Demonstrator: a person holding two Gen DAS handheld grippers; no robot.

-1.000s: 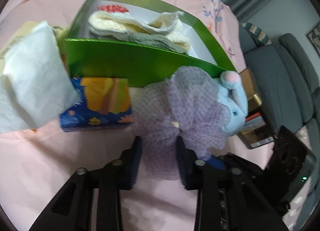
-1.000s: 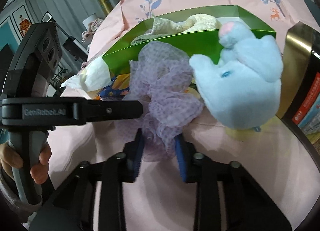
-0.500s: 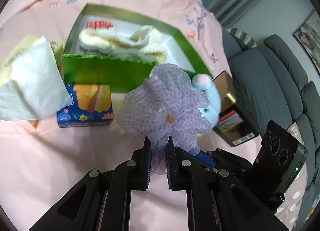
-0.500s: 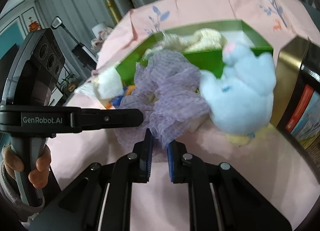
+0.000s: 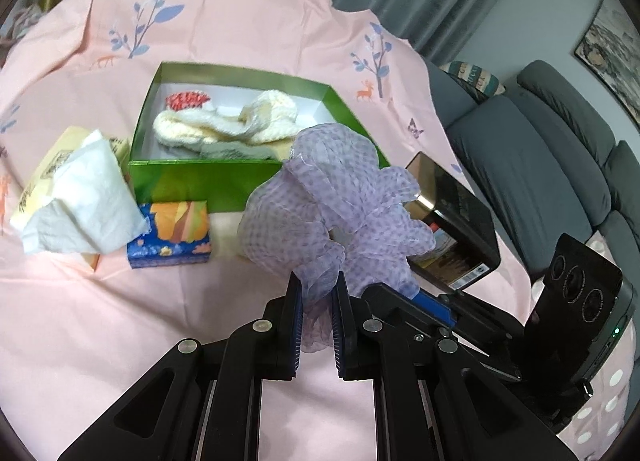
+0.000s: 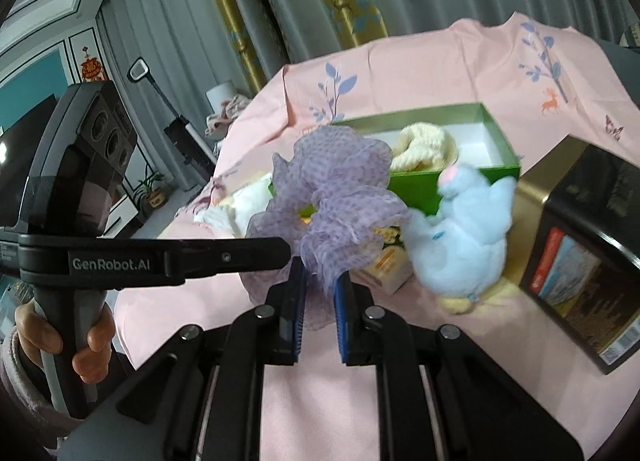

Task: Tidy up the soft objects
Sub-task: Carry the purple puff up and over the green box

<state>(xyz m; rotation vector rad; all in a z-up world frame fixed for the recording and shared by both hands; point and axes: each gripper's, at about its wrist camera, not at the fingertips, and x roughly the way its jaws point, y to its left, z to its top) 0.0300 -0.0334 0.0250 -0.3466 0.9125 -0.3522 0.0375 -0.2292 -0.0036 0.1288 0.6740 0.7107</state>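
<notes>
Both grippers are clamped nearly shut on the same lilac mesh scrunchie (image 5: 336, 205): the left gripper (image 5: 317, 301) pinches its lower frill, and the right gripper (image 6: 320, 293) pinches a fold beside it. The scrunchie is held clear of the pink cloth (image 5: 100, 321), in front of the green box (image 5: 200, 181), whose open top lies at 11 o'clock in the left wrist view. In the right wrist view a light-blue plush toy (image 6: 464, 237) sits at 3 o'clock of the scrunchie, against the box wall.

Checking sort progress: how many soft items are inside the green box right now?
2 visible: a cream knitted piece across the middle of the green cardboard box, and a small red-and-white knitted item at its far-left corner. The near wall may hide more.
</notes>
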